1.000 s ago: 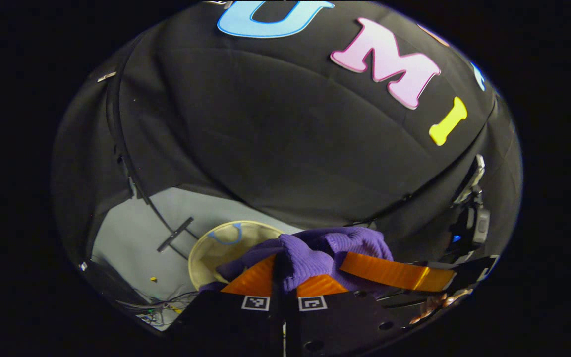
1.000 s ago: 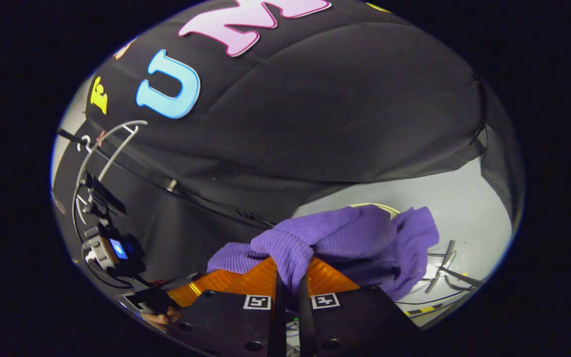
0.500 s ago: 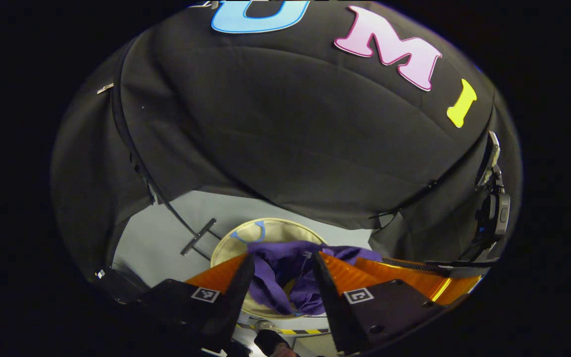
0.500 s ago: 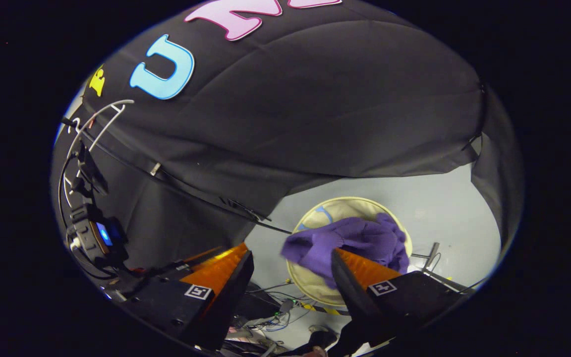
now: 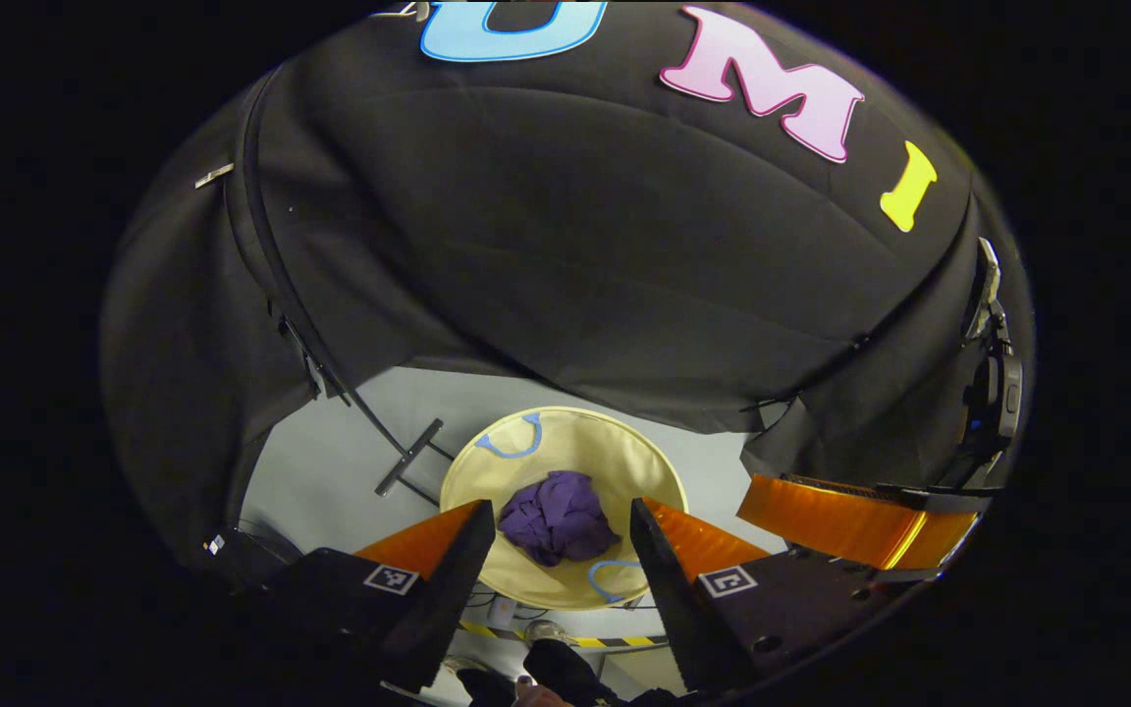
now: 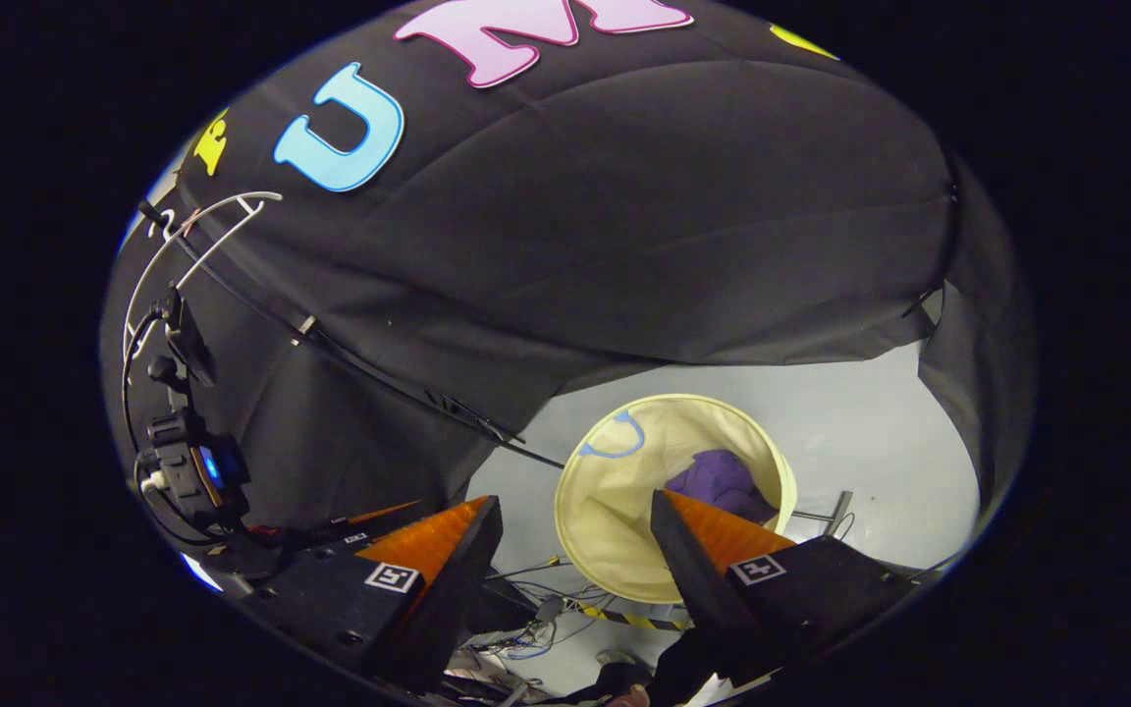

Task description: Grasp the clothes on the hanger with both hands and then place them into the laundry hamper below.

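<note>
Hovering over hamper (image 5: 664, 469), fingers (image 5: 467, 550) spread

Left gripper (image 5: 563, 520): jaws gone from clamped to spread.
Right gripper (image 6: 575, 516): likewise released.
Purple garment (image 5: 558, 516): dropped into the hamper (image 5: 624, 462).

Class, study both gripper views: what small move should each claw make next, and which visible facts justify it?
Probably just lift both claws up and away. The purple garment already lies bunched inside the cream laundry hamper, and the left claw and right claw both stand open, holding nothing, above it. The white hanger hangs bare, so no further drop seems needed.
</note>
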{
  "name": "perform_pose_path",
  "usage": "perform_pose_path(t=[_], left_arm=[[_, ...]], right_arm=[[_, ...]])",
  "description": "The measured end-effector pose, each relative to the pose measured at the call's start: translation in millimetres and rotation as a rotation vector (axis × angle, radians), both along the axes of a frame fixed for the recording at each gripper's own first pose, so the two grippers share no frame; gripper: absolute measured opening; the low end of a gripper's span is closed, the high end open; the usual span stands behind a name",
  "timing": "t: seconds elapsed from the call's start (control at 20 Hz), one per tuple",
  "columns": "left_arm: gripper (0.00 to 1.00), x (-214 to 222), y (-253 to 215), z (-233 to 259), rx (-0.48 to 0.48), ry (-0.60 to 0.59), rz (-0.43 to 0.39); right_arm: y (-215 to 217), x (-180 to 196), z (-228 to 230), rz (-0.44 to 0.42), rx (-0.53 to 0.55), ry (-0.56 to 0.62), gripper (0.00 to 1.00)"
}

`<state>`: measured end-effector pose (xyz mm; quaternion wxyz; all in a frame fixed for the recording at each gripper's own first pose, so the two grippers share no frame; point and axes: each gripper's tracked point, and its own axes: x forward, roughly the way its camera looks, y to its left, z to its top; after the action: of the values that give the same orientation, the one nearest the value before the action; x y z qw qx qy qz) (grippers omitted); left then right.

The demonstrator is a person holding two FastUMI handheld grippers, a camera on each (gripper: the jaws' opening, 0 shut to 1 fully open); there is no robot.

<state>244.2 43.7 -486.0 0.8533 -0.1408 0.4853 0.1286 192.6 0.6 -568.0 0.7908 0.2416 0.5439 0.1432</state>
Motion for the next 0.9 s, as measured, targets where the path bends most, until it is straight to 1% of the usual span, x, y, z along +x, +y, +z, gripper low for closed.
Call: perform_pose_path(t=[0.05,0.1,0.15,0.2,0.35,0.45,0.6,0.7,0.9], left_arm=[[0.88,-1.9,-0.4,5.6,-0.002,-0.014,0.004],[0.83,-5.7,-1.1,10.1,-0.003,-0.029,0.005],[0.88,-10.1,-1.9,17.1,0.000,-0.039,-0.005],[0.88,-18.3,-3.8,25.1,0.007,-0.051,-0.017],[0.88,-40.3,-0.1,61.1,0.048,-0.139,-0.041],[0.88,-62.8,2.0,90.8,0.079,-0.204,-0.063],[0.87,-101.3,3.0,131.6,0.120,-0.279,-0.117],[0.87,-122.3,6.1,155.0,0.146,-0.333,-0.149],[0.87,-156.4,0.9,208.1,0.185,-0.446,-0.202]], right_arm=[[2.8,-3.4,7.1,-0.004,0.000,-0.014,0.99],[5.4,-6.8,16.2,-0.012,0.000,-0.031,0.98],[6.7,-12.6,24.2,-0.018,-0.001,-0.052,0.98],[7.9,-18.4,33.9,-0.018,-0.006,-0.073,0.98],[10.5,-32.3,65.1,-0.014,-0.048,-0.155,0.99],[14.2,-40.7,95.3,-0.037,-0.062,-0.227,0.98],[17.5,-63.7,144.7,-0.080,-0.078,-0.314,0.99],[20.3,-85.7,173.5,-0.108,-0.095,-0.360,0.98],[29.5,-125.5,225.1,-0.112,-0.145,-0.459,0.98]])
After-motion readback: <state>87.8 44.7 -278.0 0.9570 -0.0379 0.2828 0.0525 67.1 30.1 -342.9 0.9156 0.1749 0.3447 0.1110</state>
